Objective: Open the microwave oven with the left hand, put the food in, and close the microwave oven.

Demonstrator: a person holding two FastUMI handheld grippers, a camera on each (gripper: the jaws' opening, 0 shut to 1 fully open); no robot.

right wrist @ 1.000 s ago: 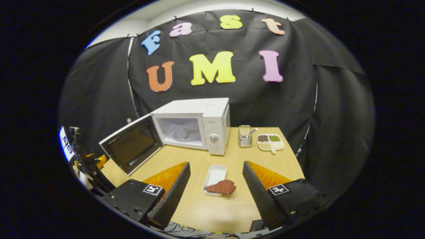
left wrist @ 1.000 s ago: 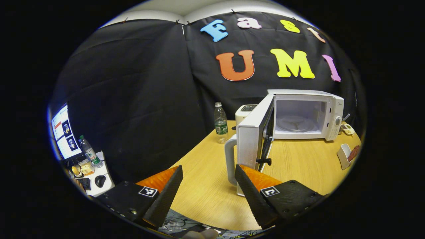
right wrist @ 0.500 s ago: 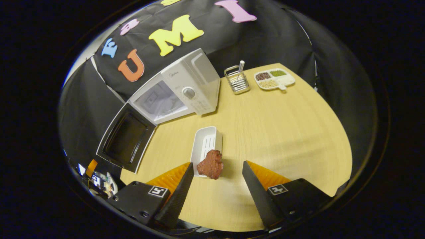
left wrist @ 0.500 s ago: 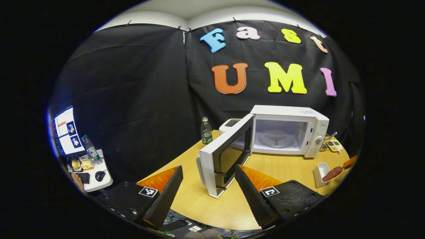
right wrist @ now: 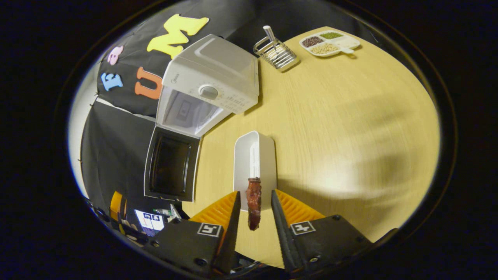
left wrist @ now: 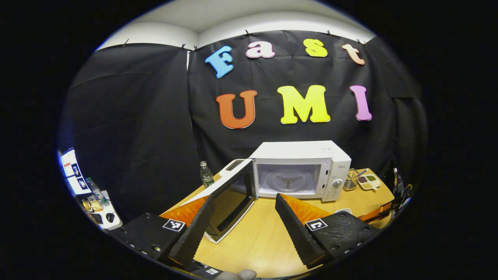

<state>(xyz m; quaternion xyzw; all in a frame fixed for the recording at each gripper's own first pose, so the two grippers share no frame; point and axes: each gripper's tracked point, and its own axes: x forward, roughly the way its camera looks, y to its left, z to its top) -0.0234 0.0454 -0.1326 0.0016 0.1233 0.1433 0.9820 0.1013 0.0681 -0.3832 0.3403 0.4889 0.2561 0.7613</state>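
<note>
In the right gripper view, the right tool point(right wrist: 253, 212) has its fingers drawn close on either side of a reddish-brown piece of food point(right wrist: 253, 202), seen edge-on between them; whether both fingers press on it I cannot tell. The food hangs over the near end of a white tray point(right wrist: 255, 159) on the wooden surface point(right wrist: 342, 128). Beyond the tray stands the microwave point(right wrist: 212, 83) with its door point(right wrist: 171, 165) swung wide open. Farther off are a wire rack point(right wrist: 275, 54) and a divided dish point(right wrist: 330, 42).

In the left gripper view, the left tool point(left wrist: 243, 219) has its fingers spread apart, holding nothing, just in front of the open door point(left wrist: 229, 202). A bottle point(left wrist: 206, 175) stands left of the microwave.
</note>
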